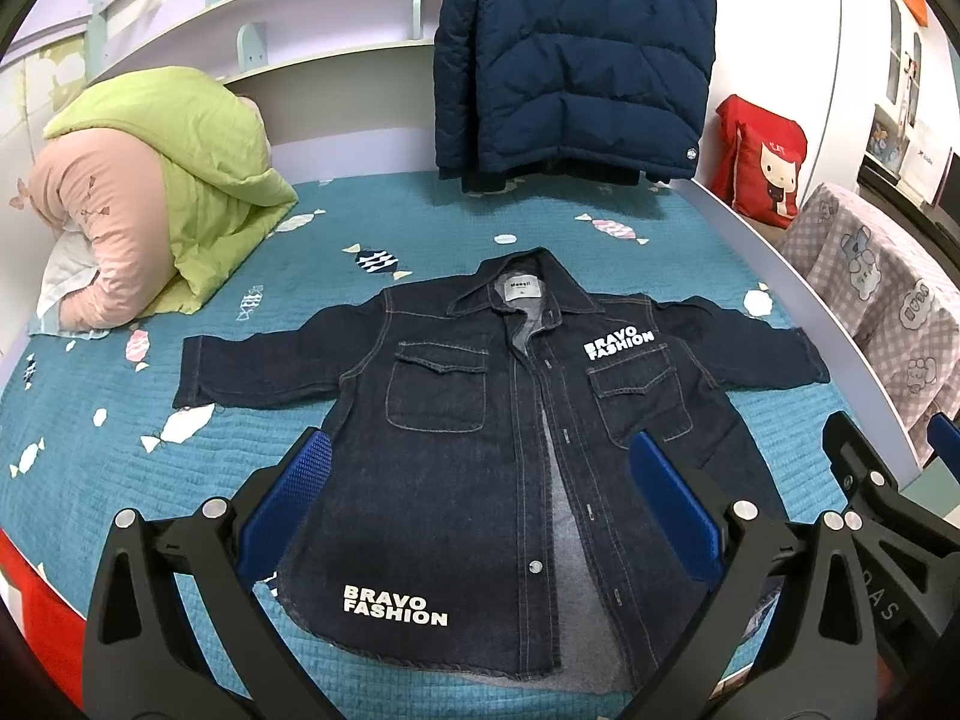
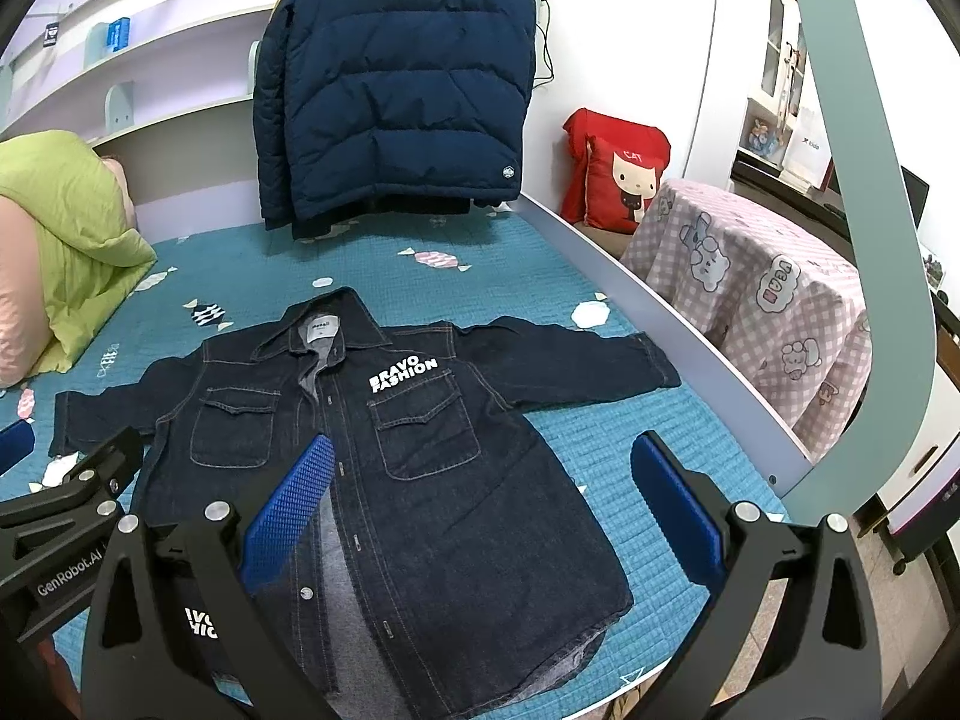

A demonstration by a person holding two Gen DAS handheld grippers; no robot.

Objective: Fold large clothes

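Note:
A dark denim shirt jacket (image 1: 480, 432) with white "BRAVO FASHION" print lies flat and face up on the teal bed cover (image 1: 360, 228), sleeves spread out, front placket slightly open. It also shows in the right wrist view (image 2: 432, 468). My left gripper (image 1: 480, 498) is open and empty, hovering above the jacket's lower half. My right gripper (image 2: 480, 504) is open and empty, above the jacket's right side near the hem. The right gripper's body shows at the right edge of the left wrist view (image 1: 870, 480), and the left gripper's body at the left edge of the right wrist view (image 2: 66, 510).
A navy puffer jacket (image 1: 570, 60) hangs at the head of the bed. A green and pink quilt (image 1: 156, 192) is bundled at the far left. A red cat cushion (image 2: 618, 174) and a pink checked cloth (image 2: 762, 300) lie beyond the white bed rail (image 2: 672, 324) on the right.

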